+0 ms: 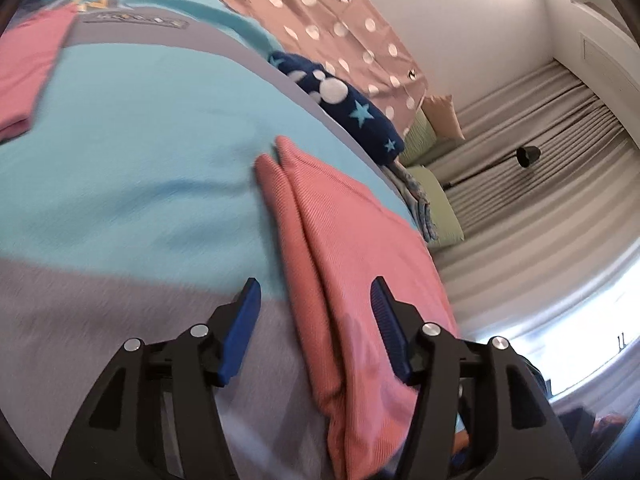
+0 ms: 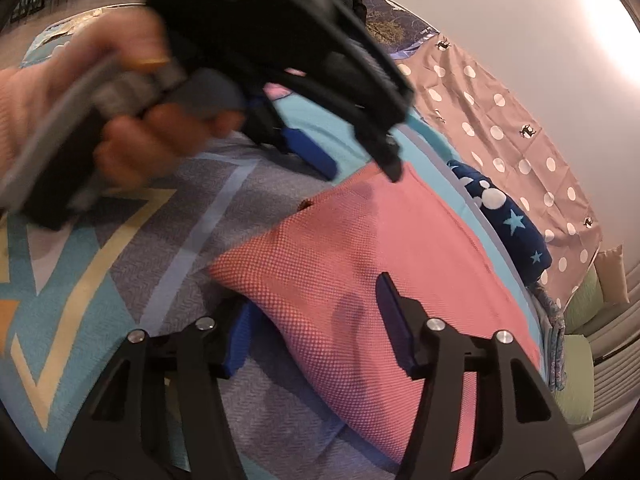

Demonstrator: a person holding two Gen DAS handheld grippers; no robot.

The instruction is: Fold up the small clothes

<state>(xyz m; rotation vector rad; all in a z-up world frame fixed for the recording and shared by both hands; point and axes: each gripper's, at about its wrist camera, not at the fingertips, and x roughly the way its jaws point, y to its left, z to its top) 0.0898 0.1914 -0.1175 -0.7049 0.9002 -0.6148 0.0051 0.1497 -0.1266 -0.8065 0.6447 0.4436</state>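
On the bed's turquoise and grey patterned blanket (image 1: 132, 128) lies a pink ribbed garment (image 1: 336, 248), folded so that 2 layered edges run side by side toward its far corner; the left tool (image 1: 316, 316) hovers over its near end with both blue-padded fingers (image 1: 244, 320) spread apart, gripping nothing, the garment lying in the gap and under the right finger; the right tool (image 2: 320, 312) is likewise spread wide, its 2 pads straddling the near left corner of the same pink garment (image 2: 360, 240), nothing clamped; in the right wrist view the person's left hand (image 2: 132, 120), blurred, holds the other tool just above the garment's far edge; a 2nd pink piece (image 1: 28, 80) sits far left on the blanket; beyond the garment's right side lie a navy fleece with stars and white mouse heads (image 1: 352, 108) and a dusty-pink polka-dot cloth (image 1: 340, 28) against the wall; green cushions (image 1: 436, 208) sit near grey curtains (image 1: 520, 184).
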